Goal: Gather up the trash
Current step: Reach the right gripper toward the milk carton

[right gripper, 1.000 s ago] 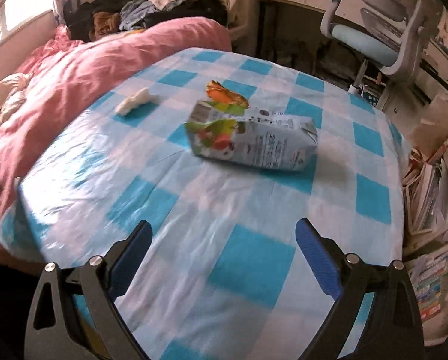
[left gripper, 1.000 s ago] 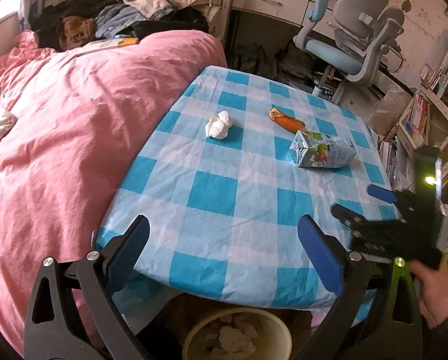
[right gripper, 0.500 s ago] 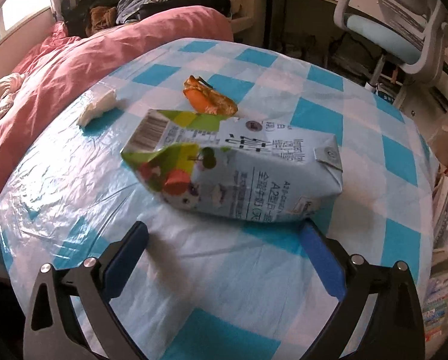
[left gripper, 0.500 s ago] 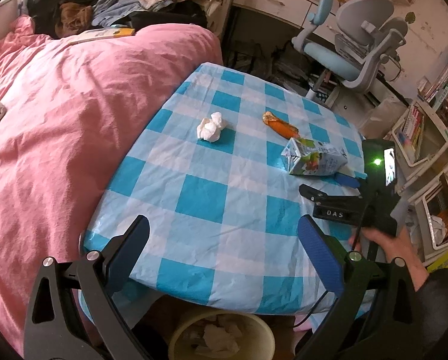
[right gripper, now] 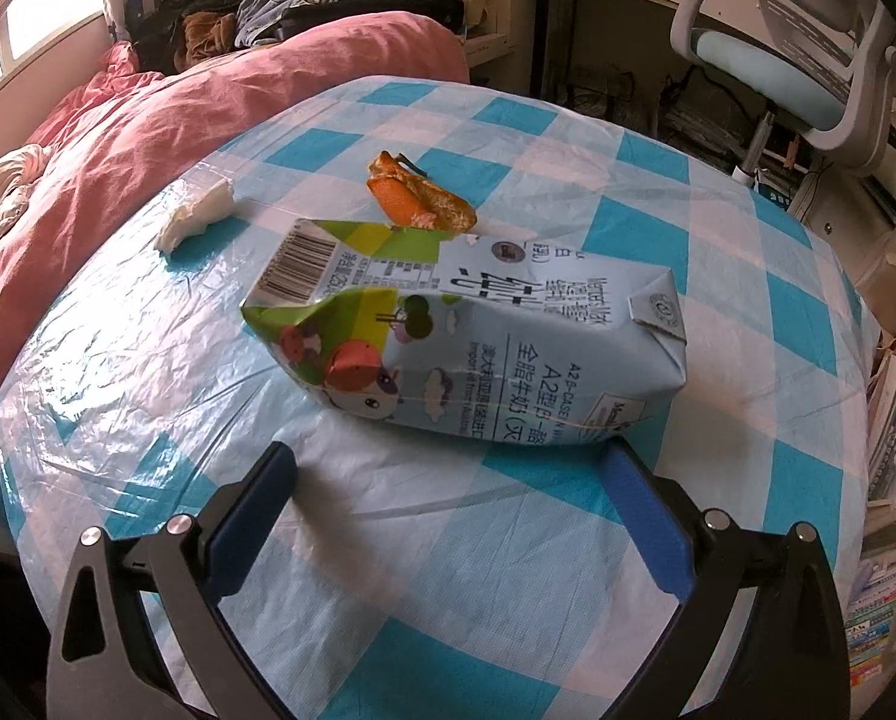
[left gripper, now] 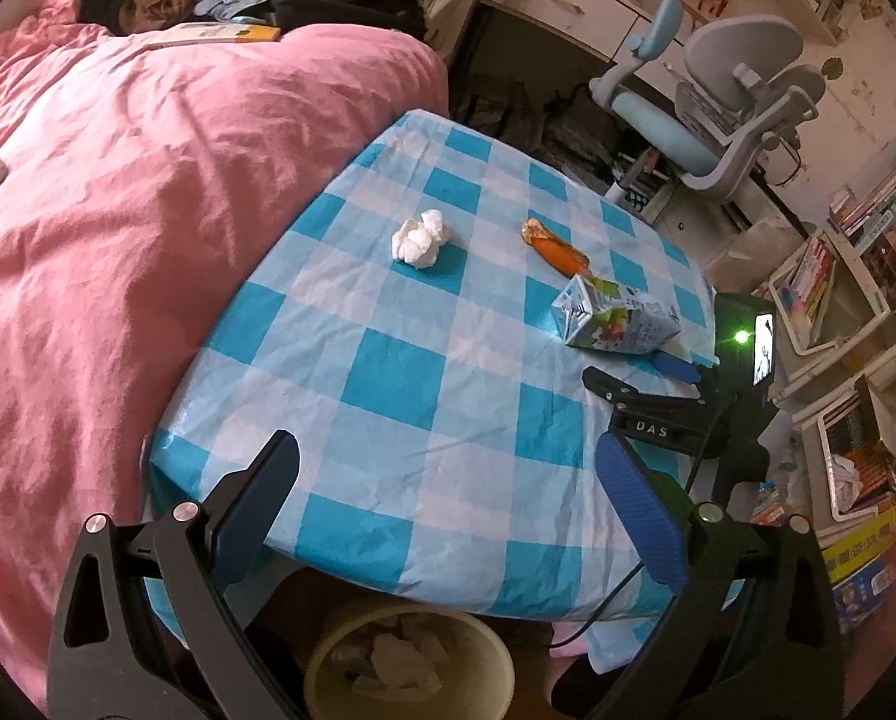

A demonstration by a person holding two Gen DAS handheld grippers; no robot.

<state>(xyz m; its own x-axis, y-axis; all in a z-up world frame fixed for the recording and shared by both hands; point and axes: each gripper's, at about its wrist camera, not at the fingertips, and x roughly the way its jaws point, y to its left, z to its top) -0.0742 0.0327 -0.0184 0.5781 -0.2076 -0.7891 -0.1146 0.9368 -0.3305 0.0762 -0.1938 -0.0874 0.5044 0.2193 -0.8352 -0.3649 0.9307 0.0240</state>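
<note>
Pale blue cardboard with green corners made up the milk carton (right gripper: 472, 348), which lay on its side on the checked tablecloth (right gripper: 508, 570), crumpled and dented, a barcode on its upper left panel, a cartoon animal under a red cap on the face toward the camera, and printed text running along its length. In the right wrist view it sat at about twelve o'clock from the right gripper (right gripper: 454, 516), whose blue-padded jaws stood spread wide and empty; the right pad's tip was just beside the carton's lower right corner, and whether it touched could not be told. Just beyond the carton, at twelve o'clock, lay a crinkled orange wrapper (right gripper: 420, 198), and at about ten o'clock a wad of white tissue (right gripper: 198, 216), apart from both. The left gripper (left gripper: 448, 498) hovered above the near edge of the table with its jaws wide apart and nothing between them. From that view the carton (left gripper: 616, 324) lay at two o'clock, the wrapper (left gripper: 556, 246) past it, and the tissue (left gripper: 420, 238) near twelve o'clock. Below the table edge, at six o'clock, stood a cream bin (left gripper: 327, 654) holding crumpled white paper. A pink quilt (left gripper: 117, 210) covered the bed at nine o'clock.
</note>
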